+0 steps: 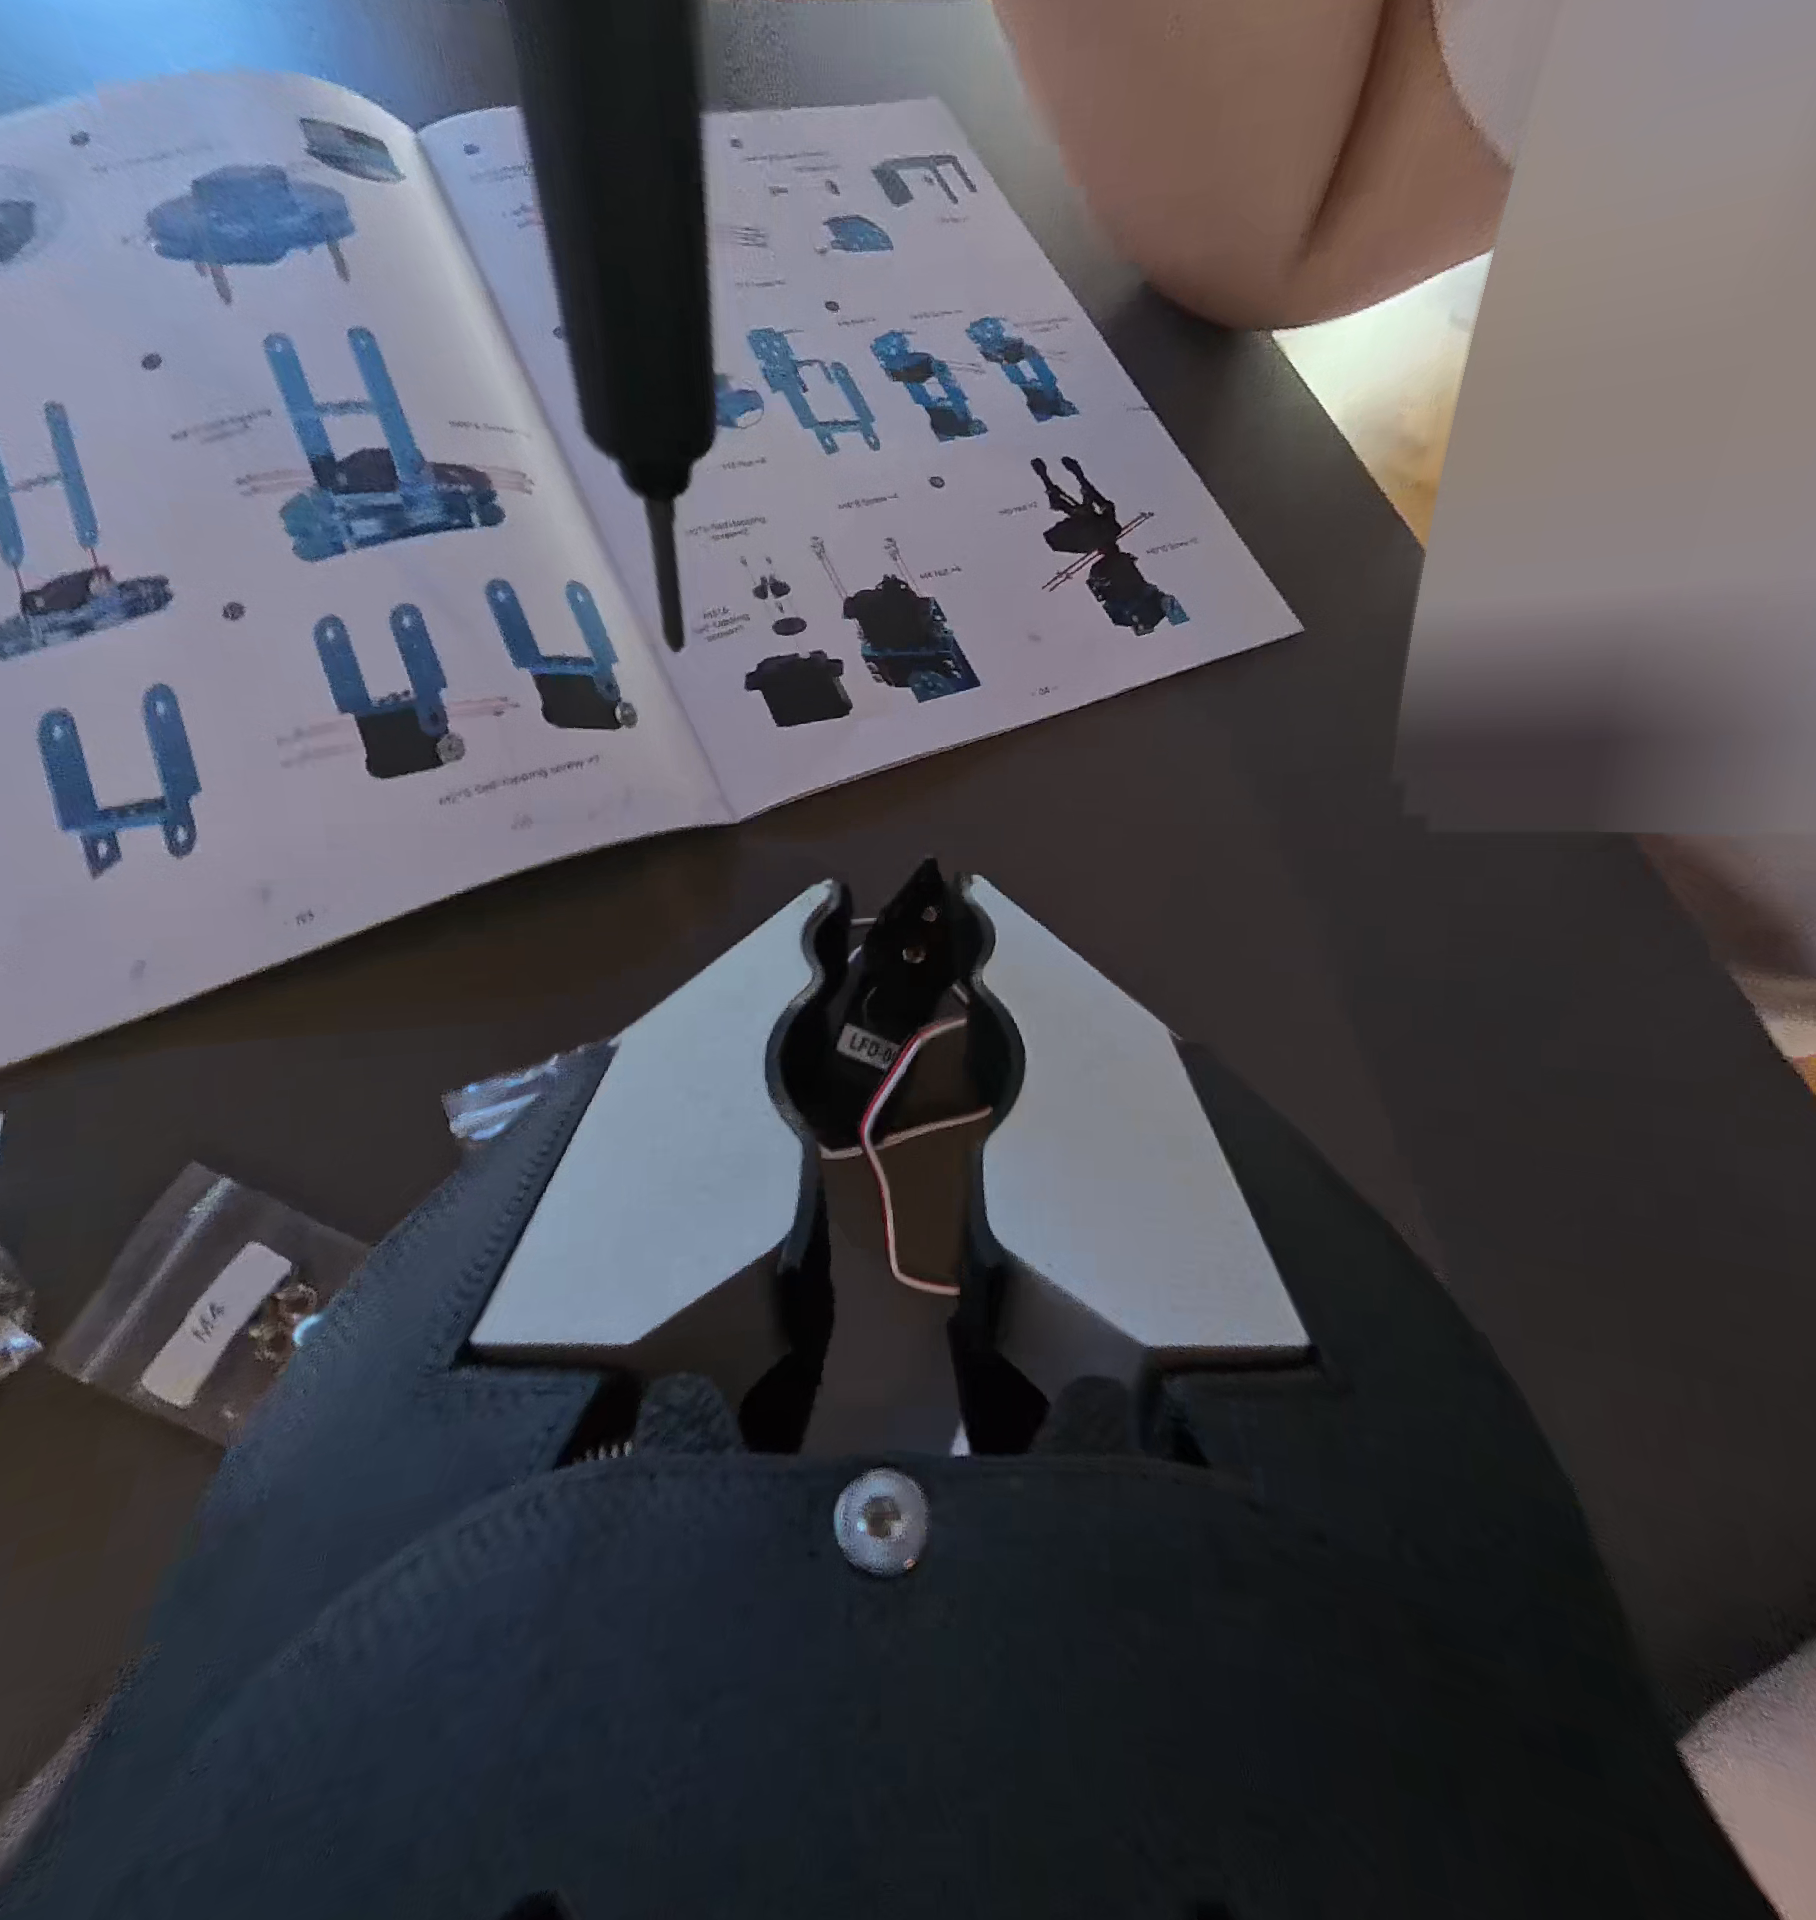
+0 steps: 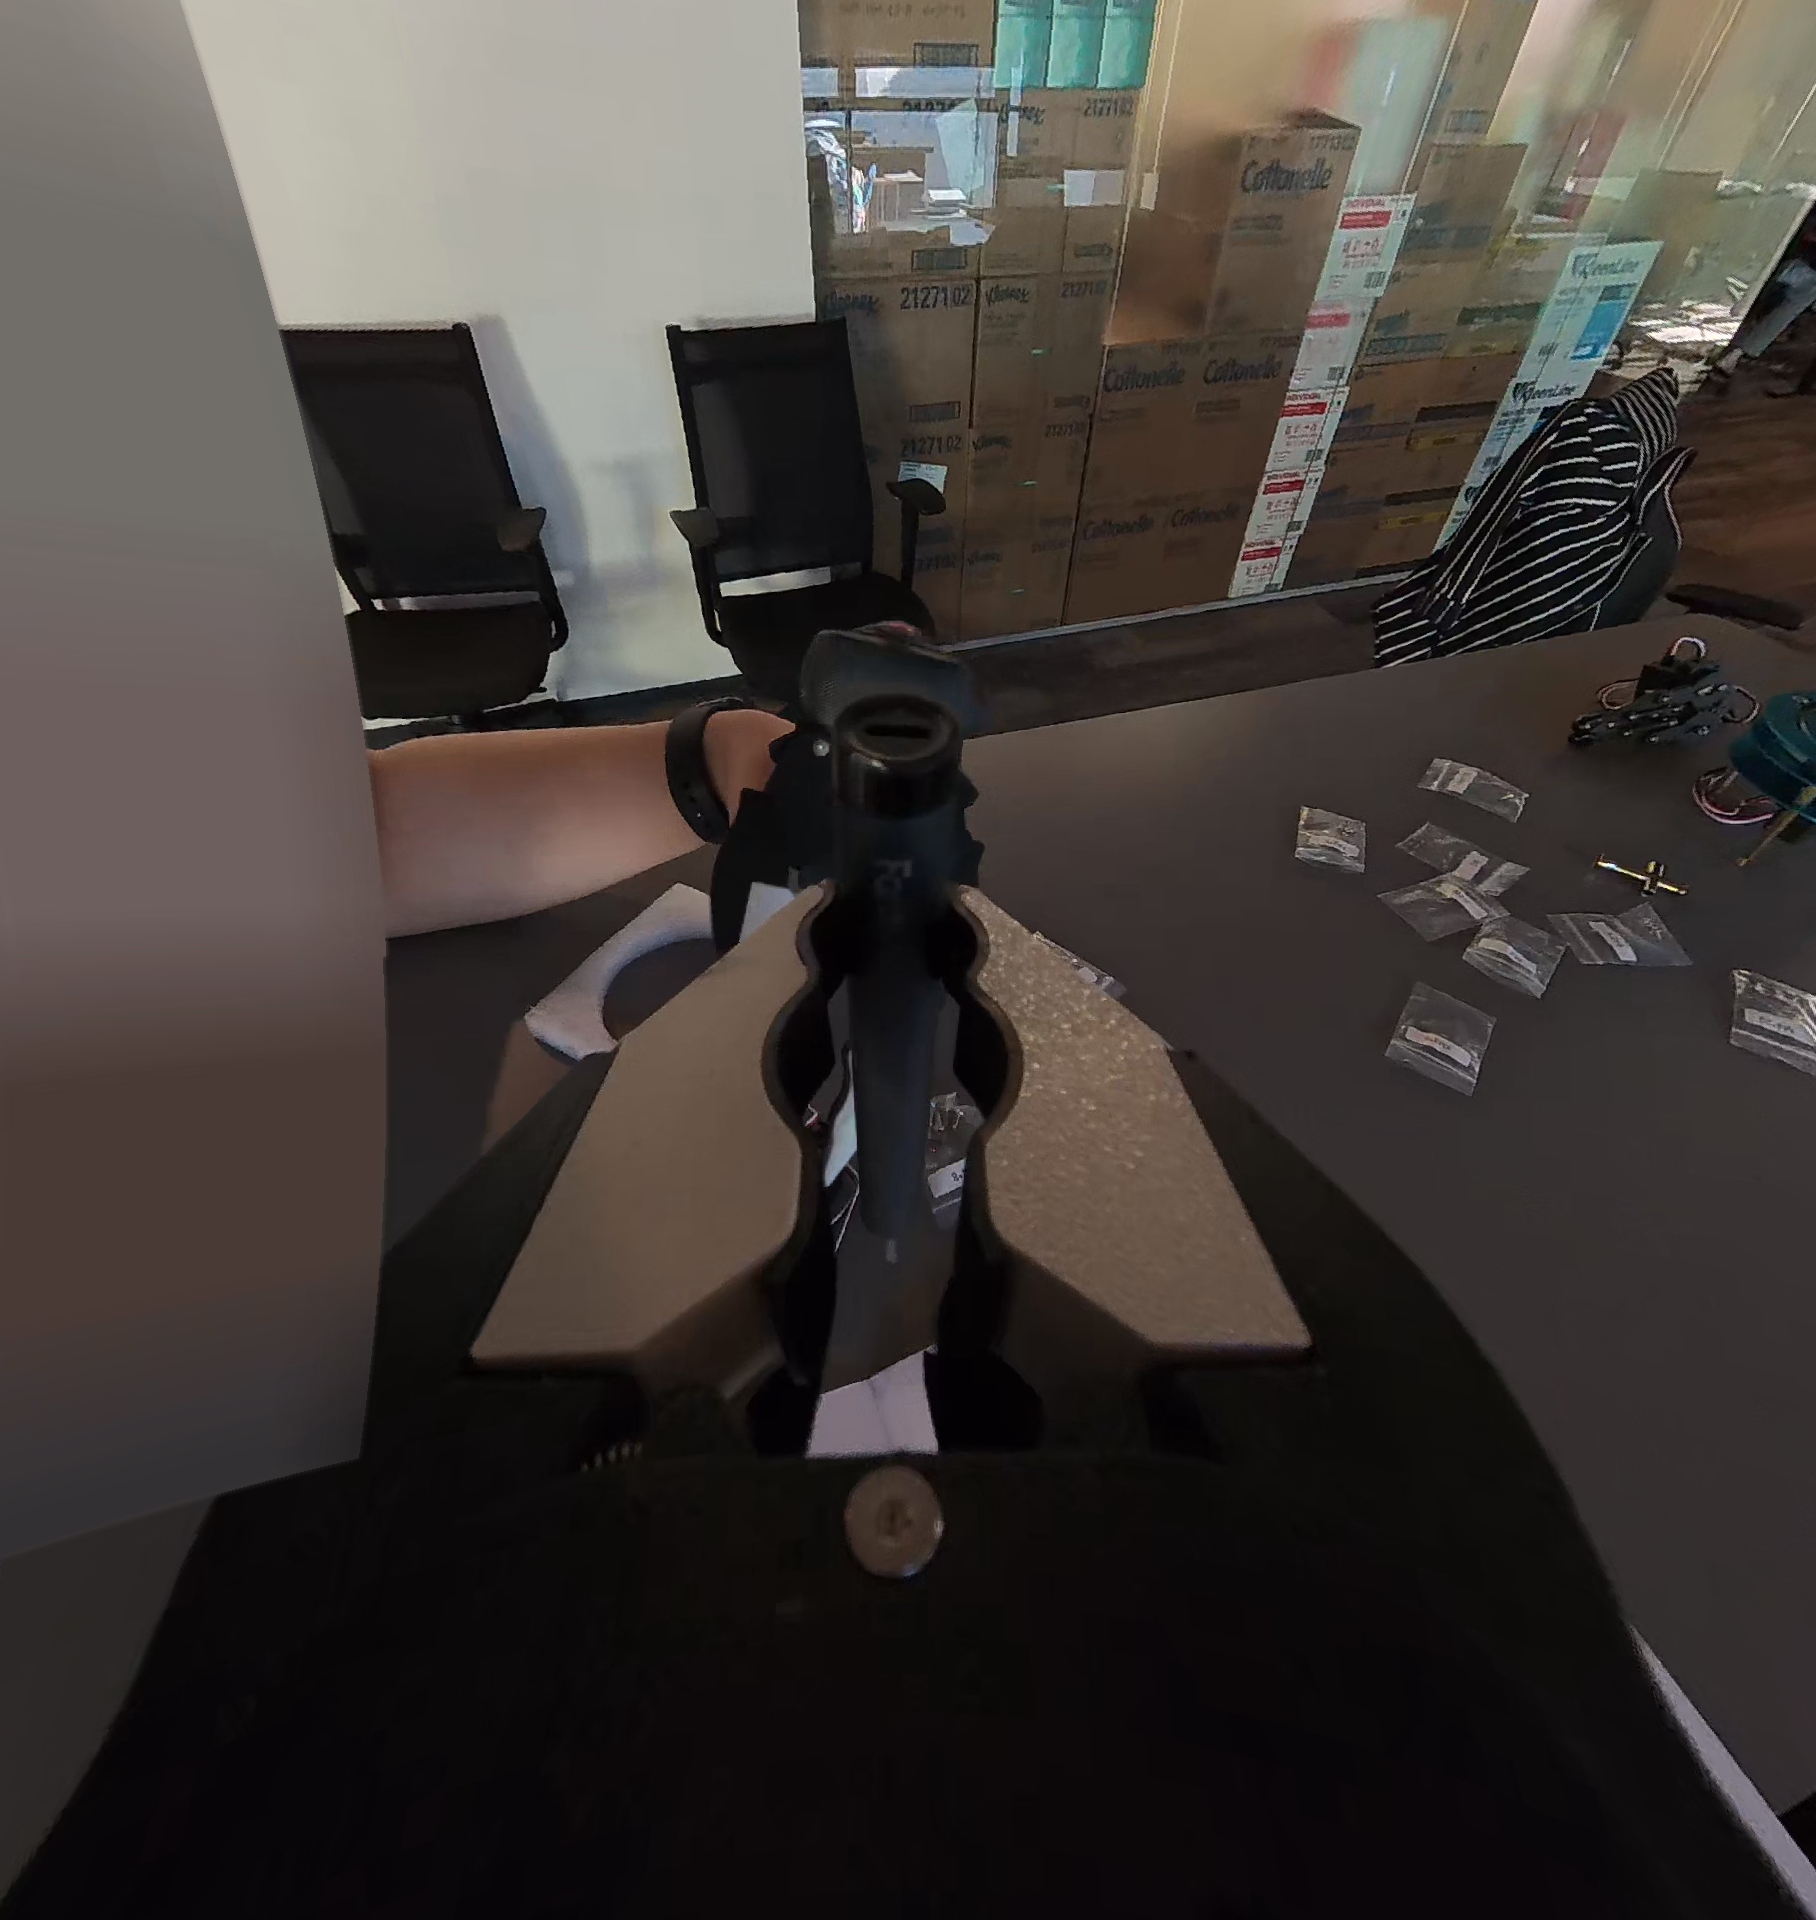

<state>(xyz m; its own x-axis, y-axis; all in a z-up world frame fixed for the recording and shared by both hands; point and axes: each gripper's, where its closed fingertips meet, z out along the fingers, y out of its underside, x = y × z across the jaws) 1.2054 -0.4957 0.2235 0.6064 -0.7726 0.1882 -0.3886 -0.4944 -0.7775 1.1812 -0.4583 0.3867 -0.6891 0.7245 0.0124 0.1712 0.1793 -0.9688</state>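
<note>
My left gripper (image 1: 902, 894) is shut on a small black servo motor (image 1: 909, 997) with a red, white and black wire (image 1: 909, 1164), held just above the dark table (image 1: 1247, 935). A black screwdriver (image 1: 618, 249) hangs tip down over an open instruction booklet (image 1: 364, 499) ahead of it. In the right wrist view, my right gripper (image 2: 888, 914) is shut on that black screwdriver (image 2: 893, 935), its butt end pointing up. Beyond it a person's forearm with a black wristband (image 2: 696, 769) holds the left gripper (image 2: 779, 821).
Small clear bags of screws (image 1: 197, 1309) lie left of the left gripper. More bags (image 2: 1486, 935), a cross-shaped metal tool (image 2: 1636, 873), a black claw assembly (image 2: 1652, 707) and a teal round base (image 2: 1808, 758) lie on the table at right. Chairs (image 2: 779, 499) and stacked cartons (image 2: 1195, 364) stand behind. One gripper's finger ends stand about 15 cm off the other's.
</note>
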